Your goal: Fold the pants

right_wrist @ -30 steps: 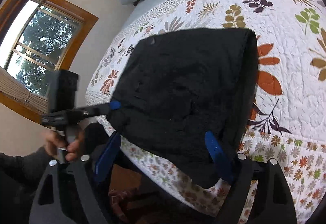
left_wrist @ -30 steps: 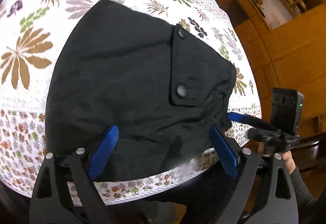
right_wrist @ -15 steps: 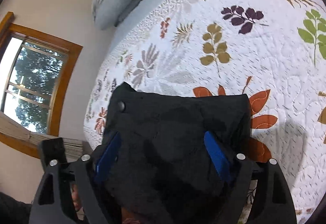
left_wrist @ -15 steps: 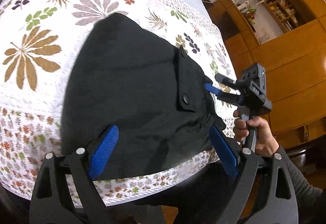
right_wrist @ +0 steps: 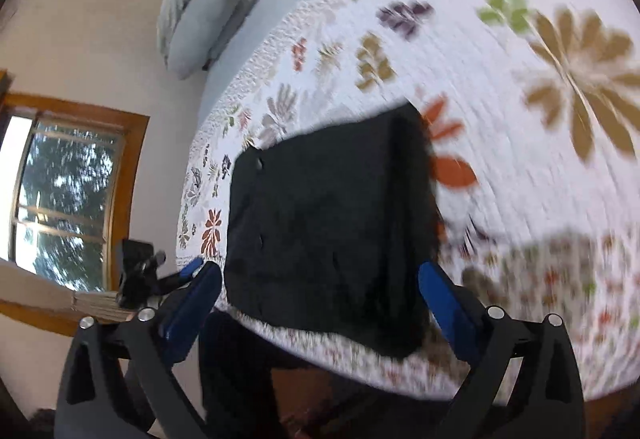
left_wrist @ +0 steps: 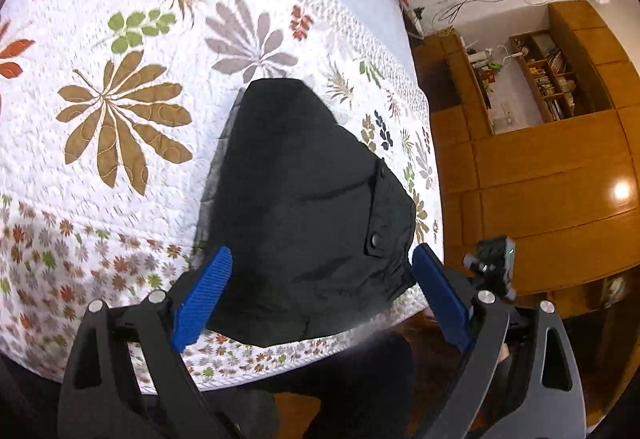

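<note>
Both tongs have drawn back from the pants (left_wrist: 316, 207) since a second ago: the blue pads that lay over the cloth's near edge now sit short of it, and the folded bundle looks smaller and farther off in both wrist views. The right tongs' jaws have just been opening, and nothing is between them.

The left tongs (left_wrist: 320, 291) stand spread wide, their blue pads framing the near corners of the bundle in the view without pinching it. In the right wrist view they show at the far left beside the bed's edge, in front of the window (right_wrist: 60, 199).

The black pants lie folded into a compact block on the leaf-patterned quilt (left_wrist: 120, 111) of the bed, close to its near edge. A pocket flap with two snaps (left_wrist: 376, 239) faces up on the side toward the right tongs. A grey pillow (right_wrist: 200, 11) lies at the bed's far end.

The right tongs (right_wrist: 320, 299) are spread at full width above the near edge, gripping nothing. In the left wrist view only their camera block (left_wrist: 496, 263) shows, off the bed's corner, with wooden cabinets (left_wrist: 540, 179) behind.
</note>
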A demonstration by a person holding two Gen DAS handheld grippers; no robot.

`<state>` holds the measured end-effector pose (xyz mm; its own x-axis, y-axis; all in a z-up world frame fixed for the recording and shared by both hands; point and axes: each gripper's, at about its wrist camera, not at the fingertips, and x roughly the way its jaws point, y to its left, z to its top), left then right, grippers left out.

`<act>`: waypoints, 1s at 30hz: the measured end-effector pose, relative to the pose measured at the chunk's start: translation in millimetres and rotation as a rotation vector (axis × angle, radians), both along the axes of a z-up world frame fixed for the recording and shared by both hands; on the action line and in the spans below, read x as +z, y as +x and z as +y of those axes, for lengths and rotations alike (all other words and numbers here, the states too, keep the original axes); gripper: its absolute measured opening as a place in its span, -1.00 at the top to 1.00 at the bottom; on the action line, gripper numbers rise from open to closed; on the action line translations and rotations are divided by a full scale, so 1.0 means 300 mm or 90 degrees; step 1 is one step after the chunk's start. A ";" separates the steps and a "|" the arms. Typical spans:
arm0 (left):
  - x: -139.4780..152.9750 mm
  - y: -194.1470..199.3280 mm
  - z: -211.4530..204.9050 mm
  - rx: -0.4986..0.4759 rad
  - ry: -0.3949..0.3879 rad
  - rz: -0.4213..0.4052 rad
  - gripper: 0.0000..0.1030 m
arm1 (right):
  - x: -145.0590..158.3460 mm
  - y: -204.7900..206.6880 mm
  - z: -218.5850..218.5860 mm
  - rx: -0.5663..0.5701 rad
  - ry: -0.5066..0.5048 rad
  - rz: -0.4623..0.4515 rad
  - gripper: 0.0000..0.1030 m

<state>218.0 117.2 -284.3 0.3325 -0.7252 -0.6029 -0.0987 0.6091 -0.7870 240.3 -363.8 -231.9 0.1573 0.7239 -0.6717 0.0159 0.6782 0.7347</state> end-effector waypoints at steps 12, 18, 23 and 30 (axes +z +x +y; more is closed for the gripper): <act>-0.199 0.270 0.017 -0.116 -0.024 0.086 -0.78 | -0.155 -0.002 -0.055 -0.019 0.057 0.075 -0.94; -0.291 0.321 -0.059 -0.201 -0.061 0.094 -0.78 | -0.258 0.047 -0.070 -0.024 0.085 0.109 -0.94; -0.356 0.341 -0.066 -0.209 -0.098 0.100 -0.78 | -0.315 0.082 -0.056 -0.013 0.103 0.124 -0.94; -0.404 0.355 -0.049 -0.191 -0.119 0.108 -0.78 | -0.349 0.146 0.028 0.019 0.120 0.133 -0.94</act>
<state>324.4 102.4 -405.6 -0.0037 -0.8776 -0.4793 -0.0767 0.4781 -0.8749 284.2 -355.4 -336.6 0.0062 0.8410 -0.5410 0.1625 0.5329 0.8304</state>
